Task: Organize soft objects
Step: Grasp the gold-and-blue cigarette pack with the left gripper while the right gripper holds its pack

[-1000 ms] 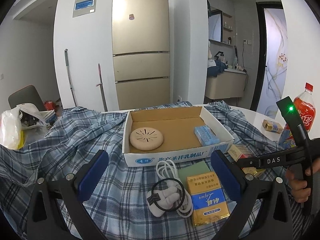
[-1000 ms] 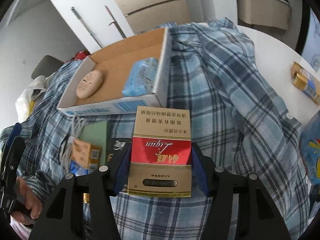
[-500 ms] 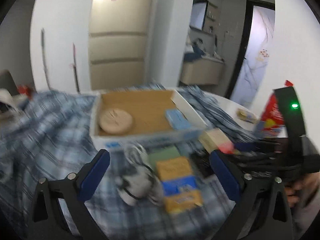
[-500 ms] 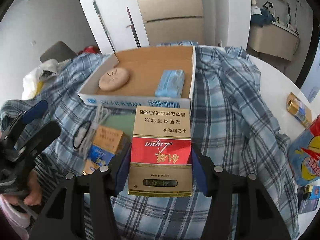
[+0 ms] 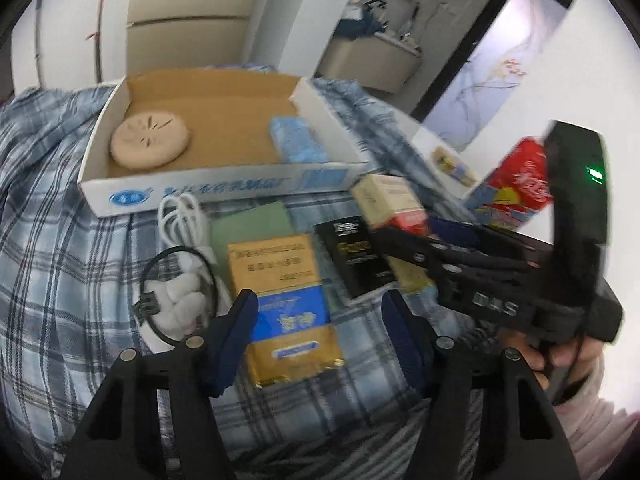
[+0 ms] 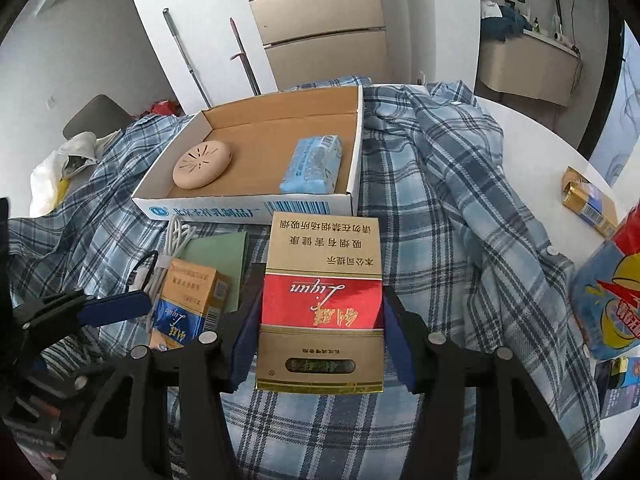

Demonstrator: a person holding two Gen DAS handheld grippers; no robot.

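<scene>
My right gripper (image 6: 320, 316) is shut on a red and gold carton (image 6: 322, 304) and holds it above the plaid cloth, in front of the cardboard box (image 6: 240, 210). The box holds a beige round disc (image 6: 202, 164) and a blue tissue pack (image 6: 314, 166). My left gripper (image 5: 320, 320) is open, its fingers on either side of a gold and blue carton (image 5: 286, 302) lying on the cloth. The right gripper with its carton (image 5: 390, 204) shows in the left wrist view too.
A white cable bundle (image 5: 180, 292), a green flat pad (image 5: 252, 224) and a black packet (image 5: 354, 256) lie by the gold carton. A red snack bag (image 6: 612, 300) and another gold pack (image 6: 588, 200) sit on the white table at right.
My left gripper has moved down and right, and now straddles the gold and blue carton. My right gripper has lifted and turned toward the box with the red carton.
</scene>
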